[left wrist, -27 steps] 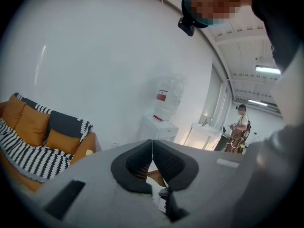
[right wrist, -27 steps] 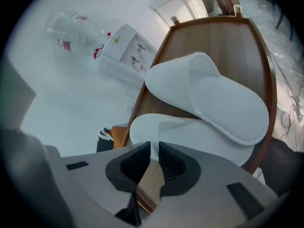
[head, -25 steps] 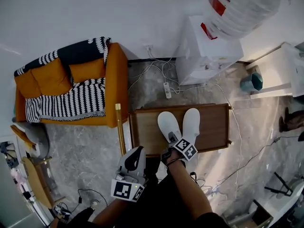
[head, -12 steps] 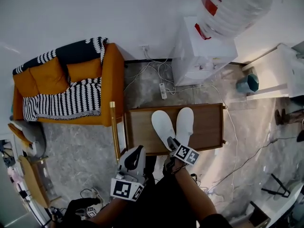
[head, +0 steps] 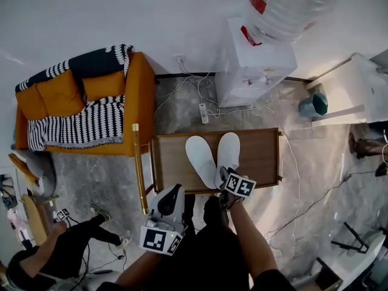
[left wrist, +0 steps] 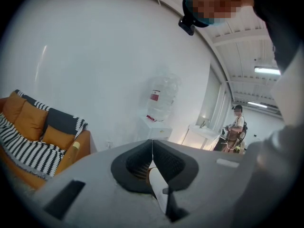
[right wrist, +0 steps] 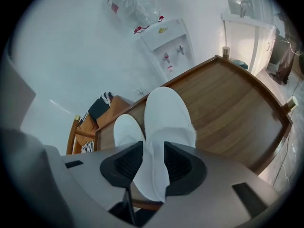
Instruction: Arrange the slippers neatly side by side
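Nearest, the left gripper (left wrist: 152,148) hangs by the person's body, jaws pressed together on nothing. Just ahead, the right gripper (right wrist: 153,161) tilts down at the near edge of a wooden table (right wrist: 228,108) — its jaws have just been opening and stand apart, the right slipper (right wrist: 166,113) heel between them, unpinched. The left slipper (right wrist: 127,129) lies alongside, heels touching, toes slightly splayed — the pairing looks nearly done; perhaps a small straightening remains.

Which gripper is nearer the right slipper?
Right. The right gripper is at the heel of that slipper, jaws just opened around it; the left gripper, shut, hangs at the near edge of the table.
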